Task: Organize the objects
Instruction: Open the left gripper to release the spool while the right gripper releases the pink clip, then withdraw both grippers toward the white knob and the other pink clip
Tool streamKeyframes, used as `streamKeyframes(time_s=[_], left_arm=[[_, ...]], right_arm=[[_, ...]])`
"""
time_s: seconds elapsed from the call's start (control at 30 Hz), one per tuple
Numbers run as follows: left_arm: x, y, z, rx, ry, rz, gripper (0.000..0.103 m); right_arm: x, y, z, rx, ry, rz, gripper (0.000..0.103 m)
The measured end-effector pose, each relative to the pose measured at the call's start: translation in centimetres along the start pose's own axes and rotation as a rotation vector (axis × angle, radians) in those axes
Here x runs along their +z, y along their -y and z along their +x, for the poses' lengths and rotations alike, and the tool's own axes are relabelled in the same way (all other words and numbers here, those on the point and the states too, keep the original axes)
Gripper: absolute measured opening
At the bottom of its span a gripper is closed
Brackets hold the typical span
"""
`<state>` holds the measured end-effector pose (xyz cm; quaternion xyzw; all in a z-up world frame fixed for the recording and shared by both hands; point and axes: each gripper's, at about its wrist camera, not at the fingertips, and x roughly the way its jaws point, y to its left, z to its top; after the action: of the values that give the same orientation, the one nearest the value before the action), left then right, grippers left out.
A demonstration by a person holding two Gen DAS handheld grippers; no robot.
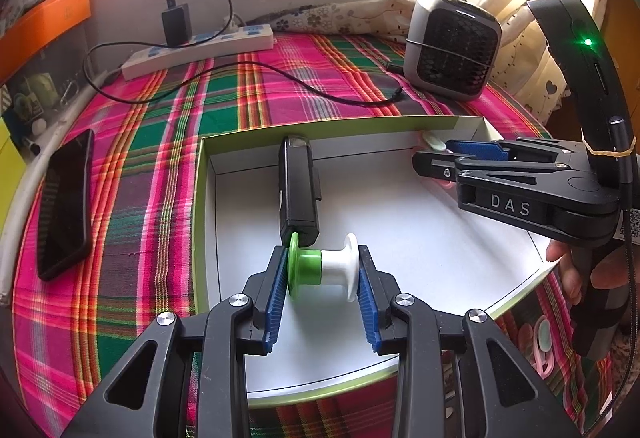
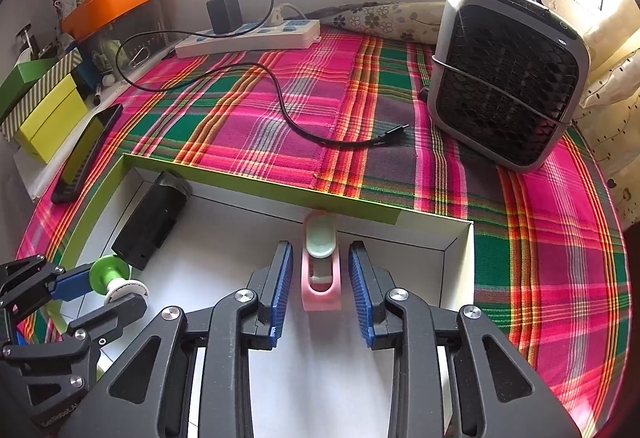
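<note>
Left wrist view showed the left tongs [image 1: 323, 270] clamped on a green-and-white spool [image 1: 323, 267], blue pads pressing its two flanges, low over the floor of a shallow white box with a green rim [image 1: 199, 198]. Just beyond the spool, a black rectangular device [image 1: 298, 186] lay in the box, its near end touching the green flange. Further right in that view, the right tongs [image 1: 434, 156], marked "DAS" on the body, reached into the box's far corner, a hand [image 1: 576, 270] gripping the handle.

Right wrist view showed the right tongs [image 2: 318, 282] partly open, pads standing clear on either side of a pink clip with a pale green top [image 2: 320, 262], which lay on the box floor against the far wall. No pad touched it. The box sat on a pink and green plaid cloth [image 2: 248, 126], with a phone [image 2: 86, 154], power strip [image 2: 248, 36] and small grey fan [image 2: 508, 74] beyond.
</note>
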<state>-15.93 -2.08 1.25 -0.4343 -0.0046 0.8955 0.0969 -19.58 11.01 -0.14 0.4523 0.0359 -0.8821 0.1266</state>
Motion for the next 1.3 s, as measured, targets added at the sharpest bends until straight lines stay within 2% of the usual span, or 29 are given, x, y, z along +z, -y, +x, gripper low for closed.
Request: streamKeyframes(time_s=[0.47, 0.83, 1.3], left_arm=[[-0.1, 0.1, -0.4, -0.012, 0.005, -0.02, 0.042], [-0.5, 0.2, -1.7, -0.009, 0.022, -0.035, 0.042], [-1.6, 0.6, -4.5, -0.022, 0.053, -0.034, 0.042]], right_arm=[[-0.2, 0.0, -0.9, 0.006, 0.022, 0.017, 0.045], [-0.8, -0.2, -2.5, 0.042, 0.063, 0.043, 0.045], [-2.7, -0.6, -5.1, 0.033, 0.093, 0.077, 0.045]])
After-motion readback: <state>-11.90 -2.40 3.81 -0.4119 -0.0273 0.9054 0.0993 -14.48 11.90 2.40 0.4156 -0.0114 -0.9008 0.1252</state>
